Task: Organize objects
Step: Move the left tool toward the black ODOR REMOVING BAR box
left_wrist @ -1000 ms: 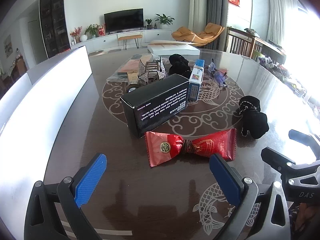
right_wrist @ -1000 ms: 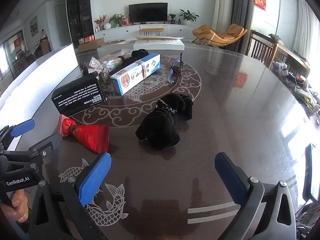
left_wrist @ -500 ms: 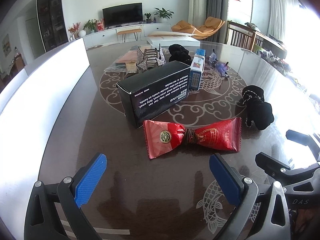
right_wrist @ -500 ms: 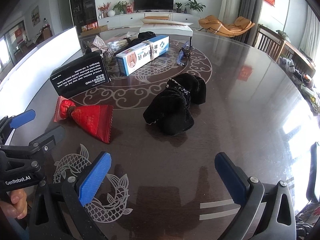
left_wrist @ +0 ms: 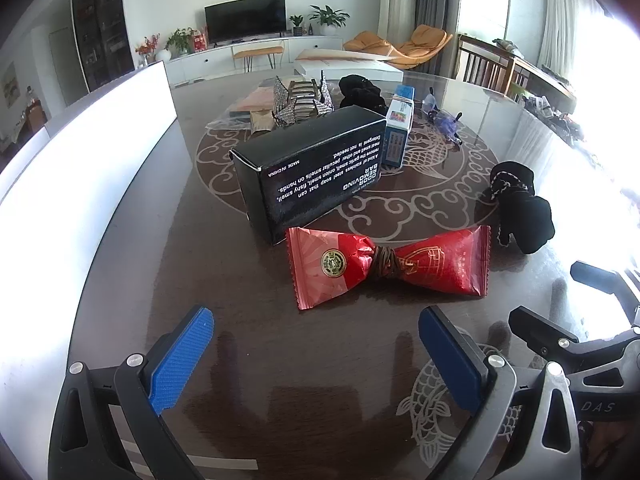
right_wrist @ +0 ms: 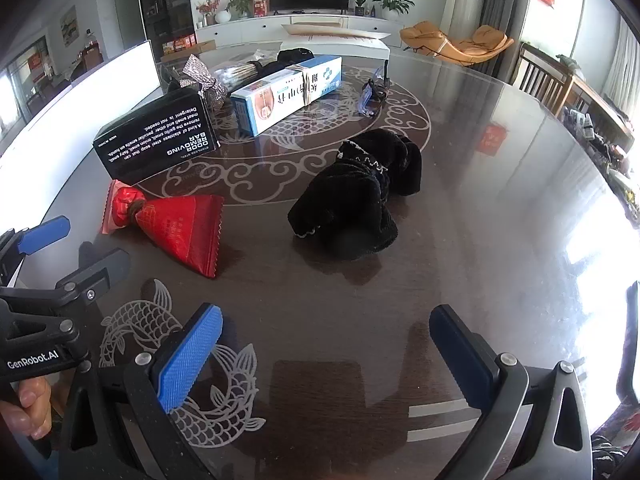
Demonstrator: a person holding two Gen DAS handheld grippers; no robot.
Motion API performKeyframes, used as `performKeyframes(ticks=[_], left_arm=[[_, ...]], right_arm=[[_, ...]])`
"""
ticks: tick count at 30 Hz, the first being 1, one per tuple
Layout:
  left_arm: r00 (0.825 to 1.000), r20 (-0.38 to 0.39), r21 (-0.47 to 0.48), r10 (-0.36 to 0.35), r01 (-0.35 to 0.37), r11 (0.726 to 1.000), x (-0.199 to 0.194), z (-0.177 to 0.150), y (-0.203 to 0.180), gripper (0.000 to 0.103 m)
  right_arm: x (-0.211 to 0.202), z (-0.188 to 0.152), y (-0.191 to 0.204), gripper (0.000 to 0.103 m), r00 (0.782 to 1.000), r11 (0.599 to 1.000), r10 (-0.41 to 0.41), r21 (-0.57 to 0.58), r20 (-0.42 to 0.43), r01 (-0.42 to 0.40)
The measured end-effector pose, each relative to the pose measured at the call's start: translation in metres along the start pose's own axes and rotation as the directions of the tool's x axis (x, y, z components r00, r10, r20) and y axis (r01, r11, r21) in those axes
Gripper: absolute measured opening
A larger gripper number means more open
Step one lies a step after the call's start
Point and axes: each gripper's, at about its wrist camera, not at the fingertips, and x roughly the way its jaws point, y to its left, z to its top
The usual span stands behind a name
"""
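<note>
Prob light, crinkly red packet (left_wrist: 387,266), slippery foil; best pinched at its tied waist. Left gripper (left_wrist: 316,354) and right gripper (right_wrist: 326,350) both spread wide, holding nothing

L gripper (left_wrist: 316,332) & R gripper (right_wrist: 326,330): jaws wide apart; empty

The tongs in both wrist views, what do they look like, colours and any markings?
Both tongs are dark grey frames with silver screws and blue ribbed pads. The left tongs show white "GenRobot.AI" lettering on the body in the right wrist view; the right tongs show "DAS" in the left wrist view. No cables or sleeves are visible.
</note>
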Motion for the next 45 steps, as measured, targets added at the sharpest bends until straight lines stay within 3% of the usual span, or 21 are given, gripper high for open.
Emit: performKeyframes(ticks=[28, 45], left_arm=[[0.995, -0.097, 0.030, -0.012, 0.015, 0.999, 0.018, 0.009, -0.005, 0.103], [0.997, -0.071, 0.044, -0.023, 0.026, 0.999, 0.033, 0.027, -0.011, 0.103]], right_arm=[[0.004, -0.002, -0.004, 0.103, 1.000, 1.000, 0.013, 0.018, 0.021, -0.014], [0.003, -0.003, -0.004, 0.103, 0.999, 1.000, 0.012, 0.018, 0.038, -0.013]])
